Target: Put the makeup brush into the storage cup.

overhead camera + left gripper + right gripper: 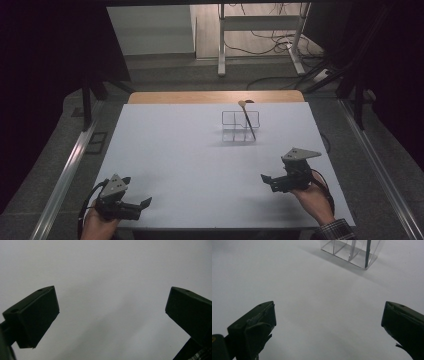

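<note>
both grippers idle, spoon sits in clear organizer

left gripper [145, 203] is nearest the lens, at the near left corner of the white table [170, 150], well apart from the clear organizer [241, 126]. its jaws are spread wide with nothing between them, just bare tabletop in the left gripper view. right gripper [265, 178] hangs at the near right of the table, on the near side of the organizer and apart from it, jaws also spread and holding nothing.

organizer [352, 252] is a clear acrylic box with dividers, standing on the far middle of the table. one wooden spoon [247, 118] leans in its right-hand compartment, dark handle down, pale bowl sticking up over the far rim. other compartments look empty.

progress, my read: spoon is already in the organizer and both hands are off it, so the placing looks done. nothing else loose on the table near the organizer left to load.
</note>
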A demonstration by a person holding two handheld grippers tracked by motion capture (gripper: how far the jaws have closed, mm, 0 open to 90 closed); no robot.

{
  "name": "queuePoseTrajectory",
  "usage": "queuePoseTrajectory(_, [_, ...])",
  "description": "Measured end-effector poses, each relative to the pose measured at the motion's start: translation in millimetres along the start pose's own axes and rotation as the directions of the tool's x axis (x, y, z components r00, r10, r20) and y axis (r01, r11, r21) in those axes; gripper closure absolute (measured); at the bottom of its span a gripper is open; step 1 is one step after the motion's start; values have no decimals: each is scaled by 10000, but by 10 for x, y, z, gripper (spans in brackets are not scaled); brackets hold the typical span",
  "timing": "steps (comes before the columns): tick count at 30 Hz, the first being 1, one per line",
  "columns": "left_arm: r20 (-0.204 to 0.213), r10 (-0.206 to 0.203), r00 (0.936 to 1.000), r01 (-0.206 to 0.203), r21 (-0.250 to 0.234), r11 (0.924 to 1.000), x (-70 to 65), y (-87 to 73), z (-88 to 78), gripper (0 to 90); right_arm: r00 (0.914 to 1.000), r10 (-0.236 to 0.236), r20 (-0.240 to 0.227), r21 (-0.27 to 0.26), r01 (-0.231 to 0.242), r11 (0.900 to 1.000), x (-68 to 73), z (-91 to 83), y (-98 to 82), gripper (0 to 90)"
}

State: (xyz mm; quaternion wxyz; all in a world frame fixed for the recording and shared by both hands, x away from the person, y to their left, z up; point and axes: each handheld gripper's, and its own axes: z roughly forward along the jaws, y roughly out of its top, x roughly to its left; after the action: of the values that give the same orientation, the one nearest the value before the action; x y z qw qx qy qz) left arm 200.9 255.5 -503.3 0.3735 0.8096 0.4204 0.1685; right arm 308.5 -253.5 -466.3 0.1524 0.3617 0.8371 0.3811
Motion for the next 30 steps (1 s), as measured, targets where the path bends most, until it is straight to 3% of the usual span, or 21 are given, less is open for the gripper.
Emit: queuePoseTrajectory(30, [-104, -25, 9999, 26, 35, 10000, 3, -1, 5, 0, 9972, 210, 714, 63, -215, 9997, -69, -349, -310, 0])
